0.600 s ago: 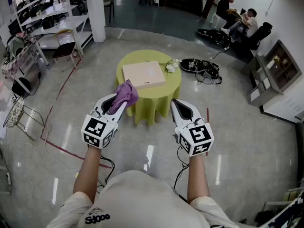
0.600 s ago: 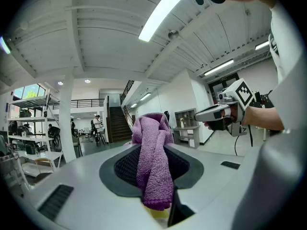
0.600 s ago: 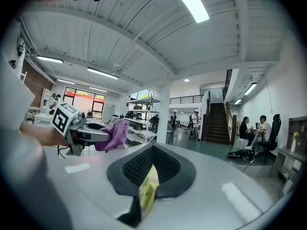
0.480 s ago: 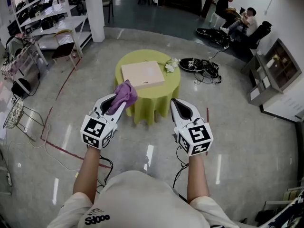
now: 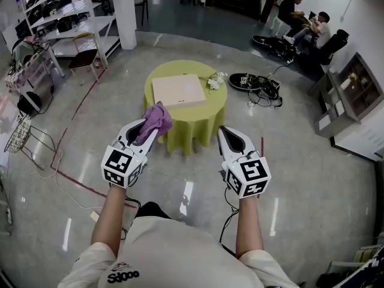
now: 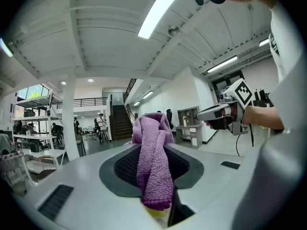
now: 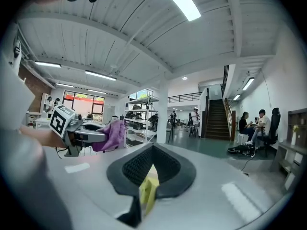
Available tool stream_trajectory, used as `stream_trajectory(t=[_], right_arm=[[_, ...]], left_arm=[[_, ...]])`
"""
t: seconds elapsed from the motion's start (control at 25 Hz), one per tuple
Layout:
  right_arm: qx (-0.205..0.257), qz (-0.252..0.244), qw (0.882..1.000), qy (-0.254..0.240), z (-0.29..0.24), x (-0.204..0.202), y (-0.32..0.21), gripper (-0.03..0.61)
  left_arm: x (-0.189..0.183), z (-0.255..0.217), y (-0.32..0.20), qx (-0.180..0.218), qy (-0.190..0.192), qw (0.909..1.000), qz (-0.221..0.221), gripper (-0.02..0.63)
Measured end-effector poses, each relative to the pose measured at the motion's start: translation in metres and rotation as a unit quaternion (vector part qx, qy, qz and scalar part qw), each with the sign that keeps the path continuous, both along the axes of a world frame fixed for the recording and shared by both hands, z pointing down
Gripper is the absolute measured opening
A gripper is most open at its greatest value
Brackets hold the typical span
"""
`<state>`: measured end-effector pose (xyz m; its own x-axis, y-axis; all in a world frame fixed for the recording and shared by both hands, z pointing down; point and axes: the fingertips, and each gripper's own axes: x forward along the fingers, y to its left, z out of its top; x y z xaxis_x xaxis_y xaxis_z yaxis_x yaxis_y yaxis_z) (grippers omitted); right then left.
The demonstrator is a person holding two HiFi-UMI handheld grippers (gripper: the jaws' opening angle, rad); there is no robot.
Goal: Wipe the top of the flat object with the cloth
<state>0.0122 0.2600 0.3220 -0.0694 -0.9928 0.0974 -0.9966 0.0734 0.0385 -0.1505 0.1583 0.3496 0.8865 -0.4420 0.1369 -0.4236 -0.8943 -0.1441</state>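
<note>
A flat beige board [image 5: 178, 90] lies on a round table with a yellow-green cover [image 5: 201, 114], ahead of me in the head view. My left gripper [image 5: 151, 126] is held in the air short of the table's near edge and is shut on a purple cloth [image 5: 156, 119]. The cloth [image 6: 153, 162] hangs bunched between the jaws of that gripper [image 6: 158, 195]. My right gripper [image 5: 231, 138] hovers level with it to the right, shut, with nothing in it [image 7: 148, 176]. From the right gripper view the left gripper [image 7: 93, 135] and its cloth [image 7: 112, 134] show at the left.
White flowers [image 5: 215, 81] lie on the table's far right edge. Black gear and cables [image 5: 258, 86] lie on the floor beyond. A white pillar [image 5: 125, 11], shelves and a chair [image 5: 84, 56] stand at back left, a wire basket [image 5: 21, 137] at left, seated people [image 5: 306, 23] far right.
The table and board have shifted slightly up and left in the head view. Both grippers keep nearly the same pose, and the cloth stays held.
</note>
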Motion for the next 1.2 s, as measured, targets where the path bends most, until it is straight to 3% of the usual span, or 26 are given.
stream_trajectory(t=[0.24,0.44,0.72,1.2], right_arm=[[-0.014,-0.006,1.0,-0.018,0.021,0.01,0.0,0.009],[-0.016,-0.006,1.0,-0.023,0.031,0.021,-0.032,0.009],[-0.026,0.014,0.999,-0.021,0.042,0.059,-0.11,0.009],[-0.033,0.033,0.999,-0.024,0.029,0.11,-0.269,0.009]], left_arm=[[0.008,0.013,0.004,-0.009,-0.008,0.9999,-0.007,0.12],[0.015,0.023,-0.03,-0.016,-0.003,0.9997,-0.016,0.12],[0.049,0.045,-0.123,-0.034,-0.001,0.9993,-0.011,0.12],[0.109,0.034,-0.295,-0.033,-0.013,0.9994,0.003,0.12]])
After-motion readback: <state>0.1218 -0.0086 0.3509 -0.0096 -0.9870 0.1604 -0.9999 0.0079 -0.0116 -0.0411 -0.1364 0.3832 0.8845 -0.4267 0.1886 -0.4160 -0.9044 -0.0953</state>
